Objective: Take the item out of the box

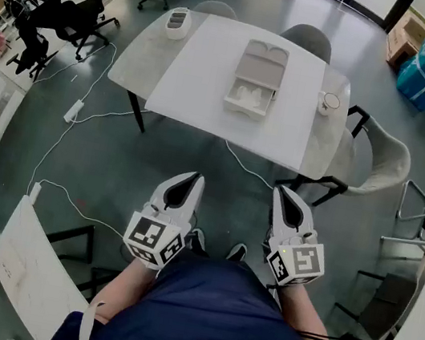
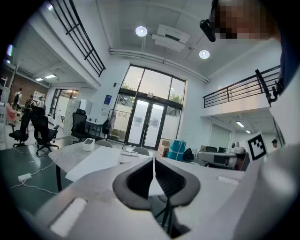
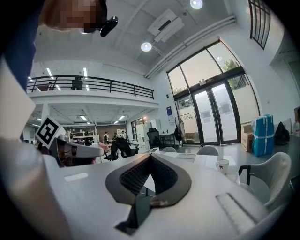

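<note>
Item, white, inside open beige box

Beige plastic box is showing pale against white flat mat; white left gripper is flashing black-and-white square markers.

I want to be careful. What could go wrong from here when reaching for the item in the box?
A cable lies on the floor before the table; you could trip. The mug stands right of the box near the table edge; the right gripper might knock it. The left gripper and the right one are shut and could push the item instead of gripping it.
</note>
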`<state>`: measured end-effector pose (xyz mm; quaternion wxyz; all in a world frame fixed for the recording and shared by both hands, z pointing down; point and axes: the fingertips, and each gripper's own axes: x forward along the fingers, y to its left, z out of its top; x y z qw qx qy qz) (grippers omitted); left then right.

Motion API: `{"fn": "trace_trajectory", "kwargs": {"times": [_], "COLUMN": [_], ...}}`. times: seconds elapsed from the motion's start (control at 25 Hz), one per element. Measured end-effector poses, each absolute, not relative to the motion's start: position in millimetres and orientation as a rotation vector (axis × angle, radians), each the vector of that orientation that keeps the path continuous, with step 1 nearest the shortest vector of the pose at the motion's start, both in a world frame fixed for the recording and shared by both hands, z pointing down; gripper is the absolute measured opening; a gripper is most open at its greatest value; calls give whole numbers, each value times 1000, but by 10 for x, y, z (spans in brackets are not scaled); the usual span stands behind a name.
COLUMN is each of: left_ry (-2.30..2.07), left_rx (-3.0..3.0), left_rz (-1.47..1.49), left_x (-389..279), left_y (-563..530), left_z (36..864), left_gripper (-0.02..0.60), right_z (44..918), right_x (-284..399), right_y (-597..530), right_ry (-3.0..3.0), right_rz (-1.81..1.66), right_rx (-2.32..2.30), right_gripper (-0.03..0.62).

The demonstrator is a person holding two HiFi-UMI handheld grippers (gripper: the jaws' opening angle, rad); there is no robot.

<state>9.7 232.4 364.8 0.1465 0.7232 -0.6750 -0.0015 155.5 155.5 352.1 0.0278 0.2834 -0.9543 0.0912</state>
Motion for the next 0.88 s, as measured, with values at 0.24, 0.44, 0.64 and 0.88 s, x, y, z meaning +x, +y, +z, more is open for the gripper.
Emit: {"fn": "trace_trajectory", "kwargs": {"times": [0.24,0.44,0.64,0.88], "left_ry": [-1926,-1909,-1853,-1753], "left_rx": [2100,2117,2134,2157], "left_rz": [-6,-11,-37,-4], "left_x": [-90,-292,-480,-585], "left_y": [2346,2361,2389,2421], "left_z": [3645,3666,3769,3949], "left_gripper": [14,14,14,14], "right_z": [3538,3620,3686,3904], "right_x": [1376,1246,1112,967], "right_y": [1575,1528,1607,1752], "right_ry": [-2926,-2866,-2821,-2754], "right_rz": [268,330,355,436], "right_rx": [892,967,1029,1069], "right_gripper": [1,2,2,2]}}
